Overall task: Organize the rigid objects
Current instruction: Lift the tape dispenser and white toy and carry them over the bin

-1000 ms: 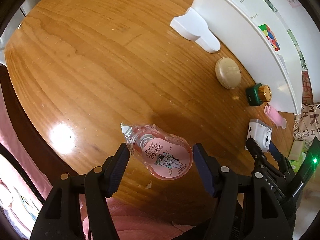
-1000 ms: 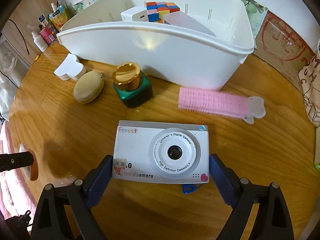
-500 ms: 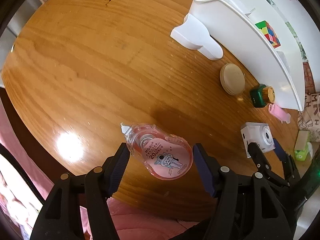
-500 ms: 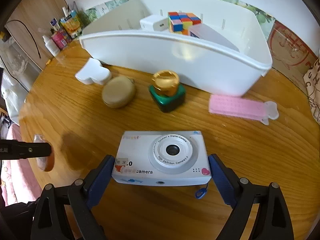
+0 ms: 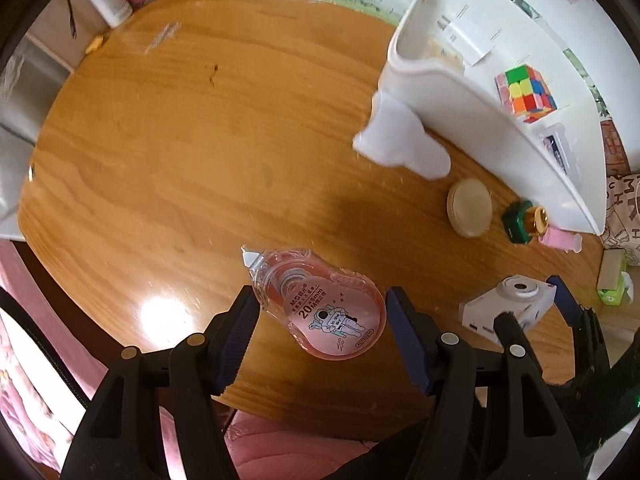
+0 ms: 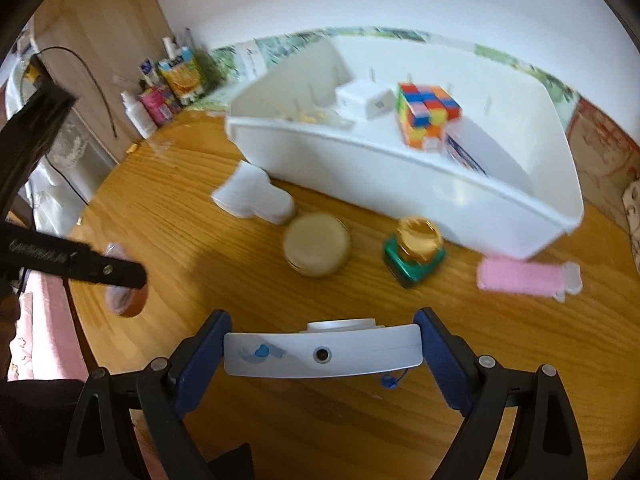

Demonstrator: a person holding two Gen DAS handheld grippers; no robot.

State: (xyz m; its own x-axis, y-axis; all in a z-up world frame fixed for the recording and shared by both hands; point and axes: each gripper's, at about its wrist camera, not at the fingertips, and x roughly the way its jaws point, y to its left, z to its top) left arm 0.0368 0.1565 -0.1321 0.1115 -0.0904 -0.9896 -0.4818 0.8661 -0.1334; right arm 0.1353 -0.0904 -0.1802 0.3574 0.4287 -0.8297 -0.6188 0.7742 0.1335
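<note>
Left gripper point(image 5: 322, 316): clamped on the pink correction tape dispenser point(image 5: 320, 304), blue pads pressing its two sides; it points down at the table.
Correction tape dispenser: held clear of the wooden table point(image 5: 200, 152), white tip toward the far left, astronaut label facing the camera.
Right gripper point(image 6: 322, 354): grasping the white toy camera point(image 6: 322, 354) by its two short ends, pads tight against the body.
Toy camera: lifted off the table, its underside with the screw hole turned toward the lens; a small blue strap end dangles below it on the right.
Near the grippers: a round beige case point(image 6: 316, 246) lies on the table, with a green bottle with a gold cap point(image 6: 414, 254) to its right.
Pink item: a pink hair roller clip point(image 6: 524, 276) lies right of the green bottle, near the bin's right corner.
White block: a white cloud-shaped piece point(image 6: 254, 196) sits to the far left of the beige case, close against the bin; whether they touch is hard to tell through the blur.
White bin point(image 6: 400, 172): stands at the far side of the table and holds a colour cube point(image 6: 426, 114), a white charger block point(image 6: 364, 100) and a flat white-and-blue box.
Far left edge: bottles and cartons point(image 6: 168, 88) stand by the wall.
</note>
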